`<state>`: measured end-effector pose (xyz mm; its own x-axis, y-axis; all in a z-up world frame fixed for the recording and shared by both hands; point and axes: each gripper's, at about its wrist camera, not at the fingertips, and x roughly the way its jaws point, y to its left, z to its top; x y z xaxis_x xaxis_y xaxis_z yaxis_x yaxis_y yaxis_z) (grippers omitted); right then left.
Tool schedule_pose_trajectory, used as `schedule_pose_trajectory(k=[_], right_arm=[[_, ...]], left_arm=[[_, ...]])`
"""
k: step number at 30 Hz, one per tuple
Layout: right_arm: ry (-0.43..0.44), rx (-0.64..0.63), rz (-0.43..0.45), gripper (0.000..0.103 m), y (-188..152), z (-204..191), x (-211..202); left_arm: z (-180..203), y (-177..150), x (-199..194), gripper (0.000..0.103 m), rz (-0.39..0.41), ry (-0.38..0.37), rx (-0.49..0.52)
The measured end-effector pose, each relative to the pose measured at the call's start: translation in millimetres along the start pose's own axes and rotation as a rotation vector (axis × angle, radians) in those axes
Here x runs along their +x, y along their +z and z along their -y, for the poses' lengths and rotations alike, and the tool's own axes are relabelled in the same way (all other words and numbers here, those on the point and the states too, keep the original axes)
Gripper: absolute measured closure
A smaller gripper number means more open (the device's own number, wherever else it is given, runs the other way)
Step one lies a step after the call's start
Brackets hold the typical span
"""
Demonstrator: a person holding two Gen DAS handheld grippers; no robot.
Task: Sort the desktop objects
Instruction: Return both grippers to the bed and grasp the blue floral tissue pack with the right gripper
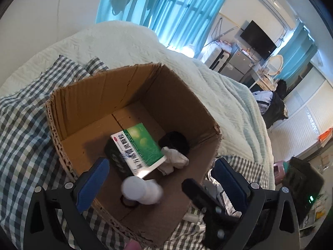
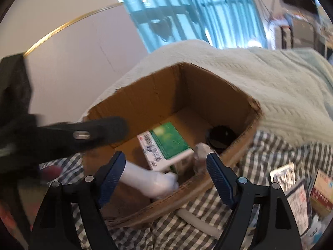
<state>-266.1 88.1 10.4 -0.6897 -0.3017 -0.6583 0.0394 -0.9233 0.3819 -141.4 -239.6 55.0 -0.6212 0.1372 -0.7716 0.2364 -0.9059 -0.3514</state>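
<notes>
Inside the open brown cardboard box [image 1: 100, 104], which sits on a blue-and-white checked cloth [image 1: 22, 137] over a pale quilted bedspread [image 1: 124, 41], several sorted things already lie: a green-and-white medicine carton [image 1: 139, 148] near the middle of the box floor, a crumpled white paper wad [image 1: 174, 160] touching the carton's edge, a black round object [image 1: 174, 141] in the box's far right corner, and a white plastic bottle [image 1: 143, 189] at the box's near wall, blurred, so whether it has settled on the floor cannot be told.

The left gripper [image 1: 164, 179] hangs over the near side of the box with its blue-padded jaws wide apart and nothing between the pads. The right gripper [image 2: 166, 166] points into the box from its near rim, jaws also spread wide; the white bottle shows in the gap beside its left pad, but the pads do not press it, so it reads as let go.

Judging by this, the sorting is partly done. Outside the box, to its right on the checked cloth, silver foil blister packs [image 2: 285, 175] and an orange-and-white carton [image 2: 322, 193] wait to be picked up.
</notes>
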Motion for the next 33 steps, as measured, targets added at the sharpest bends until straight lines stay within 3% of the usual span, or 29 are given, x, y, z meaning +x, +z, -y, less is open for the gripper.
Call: schedule_pose_trajectory(k=[6, 12, 17, 24, 29, 33], right_arm=[[-0.115, -0.096, 0.035, 0.023, -16.8, 16.7, -50.2], [-0.298, 0.038, 0.077, 0.023, -50.3, 87.9, -127.1], [-0.441, 0.149, 0.095, 0.023, -83.4, 135.6, -182.5], [-0.542, 0.242, 0.007, 0.023, -150.3, 177.6, -209.8], [-0.572, 0.283, -0.091, 0.023, -200.4, 195.4, -205.1], [-0.597, 0.286, -0.177, 0.023, -239.6, 208.9, -195.4]], left_arm=[[16.2, -20.2, -12.2, 0.000, 0.050, 0.023, 0.064], [60.2, -59.5, -12.9, 0.000, 0.051, -0.114, 0.129], [96.5, -104.4, -4.5, 0.000, 0.020, -0.134, 0.214], [126.9, -171.1, 23.6, 0.000, -0.036, -0.115, 0.319], [136.3, -202.3, 53.6, 0.000, -0.121, -0.106, 0.336], [145.6, -221.4, 71.0, 0.000, -0.136, -0.089, 0.394]])
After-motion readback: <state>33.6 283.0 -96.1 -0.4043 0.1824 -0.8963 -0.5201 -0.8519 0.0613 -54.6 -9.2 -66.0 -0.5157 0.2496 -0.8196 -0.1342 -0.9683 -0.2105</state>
